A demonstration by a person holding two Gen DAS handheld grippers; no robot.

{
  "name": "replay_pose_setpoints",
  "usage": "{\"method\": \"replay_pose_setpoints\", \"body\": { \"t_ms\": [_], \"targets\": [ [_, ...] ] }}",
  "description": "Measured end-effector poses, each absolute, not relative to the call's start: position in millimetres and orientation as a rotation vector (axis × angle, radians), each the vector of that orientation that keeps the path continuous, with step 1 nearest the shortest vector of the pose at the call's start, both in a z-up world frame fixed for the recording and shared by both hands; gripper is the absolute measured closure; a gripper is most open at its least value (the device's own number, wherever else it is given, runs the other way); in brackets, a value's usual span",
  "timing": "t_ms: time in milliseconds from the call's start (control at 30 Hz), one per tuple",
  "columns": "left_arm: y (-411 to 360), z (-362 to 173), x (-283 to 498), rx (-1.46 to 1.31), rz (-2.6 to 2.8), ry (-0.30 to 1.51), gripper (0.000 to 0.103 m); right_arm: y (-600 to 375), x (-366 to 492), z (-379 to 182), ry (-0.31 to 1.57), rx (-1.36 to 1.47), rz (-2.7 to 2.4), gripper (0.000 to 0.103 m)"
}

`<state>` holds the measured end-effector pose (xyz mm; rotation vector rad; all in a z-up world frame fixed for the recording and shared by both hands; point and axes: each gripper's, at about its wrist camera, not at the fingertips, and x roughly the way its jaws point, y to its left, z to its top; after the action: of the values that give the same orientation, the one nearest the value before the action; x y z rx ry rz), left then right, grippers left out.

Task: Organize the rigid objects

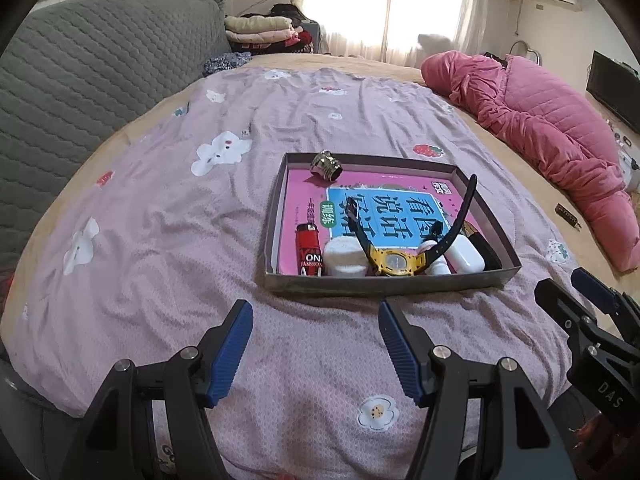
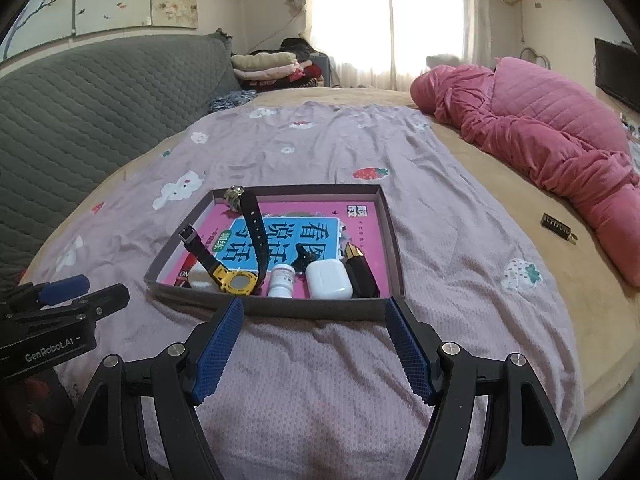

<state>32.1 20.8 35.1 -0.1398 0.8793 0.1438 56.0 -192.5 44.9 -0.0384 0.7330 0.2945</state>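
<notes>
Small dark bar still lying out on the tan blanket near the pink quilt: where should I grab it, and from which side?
Judging by its pose, take the small dark bar across its narrow width at mid-length, coming down from above with the open right hand-held gripper. It lies flat on the tan blanket, apart from the pink quilt.

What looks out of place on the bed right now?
One small dark item with gold lettering lies alone on the tan blanket, right of the box, while the rest sit inside it. The yellow watch stands propped on edge, straps sticking up. Nothing looks spilled or broken.
</notes>
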Motion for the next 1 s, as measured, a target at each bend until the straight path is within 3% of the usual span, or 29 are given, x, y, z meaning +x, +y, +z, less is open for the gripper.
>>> {"method": "replay_pose_setpoints", "body": {
  "t_ms": [1000],
  "targets": [
    [10,6,25,-0.148,0.142,0.942,0.038,-174,41,9,0.801,-0.060,0.334,0.028]
  ]
}}
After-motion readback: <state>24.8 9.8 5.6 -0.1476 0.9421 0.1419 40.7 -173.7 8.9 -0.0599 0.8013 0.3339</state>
